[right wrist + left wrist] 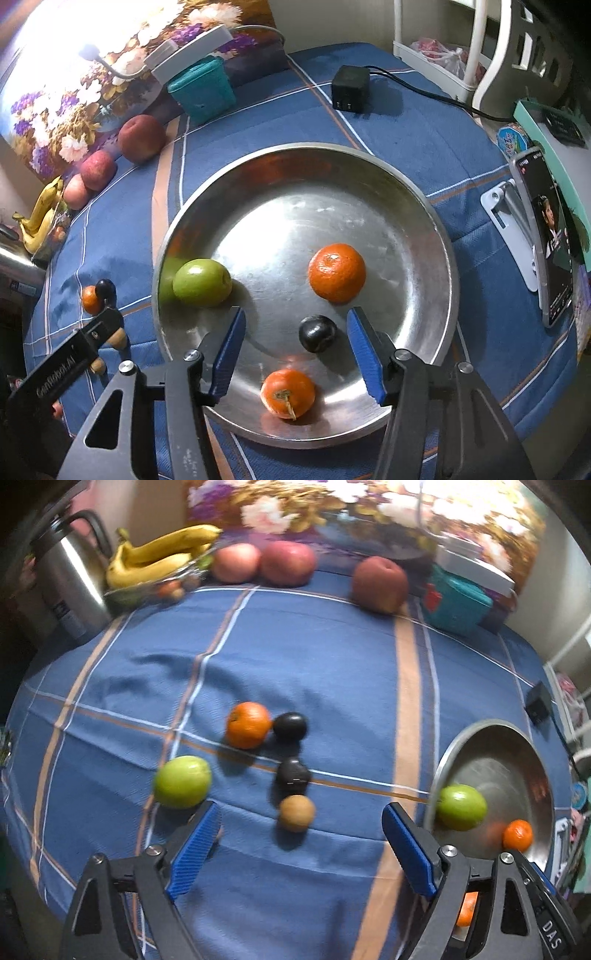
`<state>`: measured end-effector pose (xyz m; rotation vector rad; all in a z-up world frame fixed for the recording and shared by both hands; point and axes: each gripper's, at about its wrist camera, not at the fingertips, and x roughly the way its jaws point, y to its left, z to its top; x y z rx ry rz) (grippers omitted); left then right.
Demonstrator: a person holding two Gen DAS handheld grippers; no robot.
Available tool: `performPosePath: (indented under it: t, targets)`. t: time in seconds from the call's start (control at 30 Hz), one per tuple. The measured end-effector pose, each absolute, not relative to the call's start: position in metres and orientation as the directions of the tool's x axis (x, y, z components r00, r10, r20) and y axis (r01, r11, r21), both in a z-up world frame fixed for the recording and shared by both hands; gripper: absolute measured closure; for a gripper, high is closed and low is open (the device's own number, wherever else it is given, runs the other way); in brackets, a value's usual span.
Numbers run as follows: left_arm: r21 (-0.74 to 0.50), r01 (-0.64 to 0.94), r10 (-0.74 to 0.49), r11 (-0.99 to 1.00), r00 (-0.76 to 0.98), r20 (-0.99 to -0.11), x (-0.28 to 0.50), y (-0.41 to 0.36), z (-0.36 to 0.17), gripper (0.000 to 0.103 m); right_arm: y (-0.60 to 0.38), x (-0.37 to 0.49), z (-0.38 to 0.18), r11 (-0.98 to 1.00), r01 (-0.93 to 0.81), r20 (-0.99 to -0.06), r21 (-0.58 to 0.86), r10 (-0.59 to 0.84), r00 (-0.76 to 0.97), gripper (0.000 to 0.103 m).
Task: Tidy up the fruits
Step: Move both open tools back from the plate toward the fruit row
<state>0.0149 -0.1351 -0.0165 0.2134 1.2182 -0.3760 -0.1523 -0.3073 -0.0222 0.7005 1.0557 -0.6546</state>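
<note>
A steel plate (424, 236) lies on the blue checked cloth and holds a green apple (202, 282), two oranges (337, 272) (288, 393) and a dark plum (317, 333). My right gripper (297, 354) is open and empty just above the plate, the plum between its fingers. In the left wrist view, my left gripper (301, 843) is open and empty over the cloth, with a kiwi (296, 813) just ahead of it. Beyond lie two dark plums (293, 774) (290, 726), an orange (248, 724) and a green apple (182, 781). The plate (532, 753) is at the right.
At the table's back stand bananas in a glass bowl (162, 559), three red apples (288, 563), a teal box (456, 600), a steel kettle (66, 579) and a flowered panel. A black charger (350, 88) with cable and a phone on a stand (546, 240) are right of the plate.
</note>
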Motion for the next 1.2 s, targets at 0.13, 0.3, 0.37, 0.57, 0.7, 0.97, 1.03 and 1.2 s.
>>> performPosePath:
  t: [0.13,0.3,0.37,0.57,0.7,0.97,1.03,1.2]
  targets:
    - [-0.034,0.361,-0.147,0.932,0.29,-0.946,0.022,-0.126,-0.019,0.006,-0.301,-0.147,-0.02,0.63,0.754,-0.926,0.184,-0.145,0.348,0.045]
    - [-0.021,0.338,-0.123,0.941,0.285,-0.95,0.026,-0.119,-0.023,0.0,-0.296,-0.142,-0.02,0.65,0.74,-0.928,0.17,-0.148,0.343,0.044]
    - [-0.005,0.342,-0.113,0.94,0.296,-0.948,0.026,-0.119,-0.024,0.0,-0.293,-0.14,-0.02,0.658,0.737,-0.929,0.154,-0.158,0.335,0.027]
    - [0.01,0.355,-0.11,0.935,0.316,-0.942,0.024,-0.12,-0.022,0.0,-0.289,-0.135,-0.022,0.687,0.718,-0.927,0.111,-0.188,0.324,0.011]
    - [0.018,0.361,-0.108,0.932,0.325,-0.94,0.024,-0.119,-0.021,0.0,-0.289,-0.134,-0.021,0.688,0.717,-0.921,0.11,-0.202,0.335,0.009]
    - [0.028,0.405,-0.115,0.914,0.325,-0.939,0.022,-0.119,-0.021,0.0,-0.283,-0.131,-0.017,0.699,0.705,-0.899,0.118,-0.226,0.374,0.009]
    - [0.028,0.425,-0.122,0.905,0.32,-0.939,0.02,-0.12,-0.021,0.0,-0.282,-0.13,-0.017,0.703,0.701,-0.896,0.123,-0.225,0.384,0.009]
    - [0.059,0.483,-0.115,0.874,0.322,-0.94,0.015,-0.124,-0.02,0.0,-0.277,-0.124,-0.017,0.721,0.682,-0.894,0.122,-0.218,0.39,0.009]
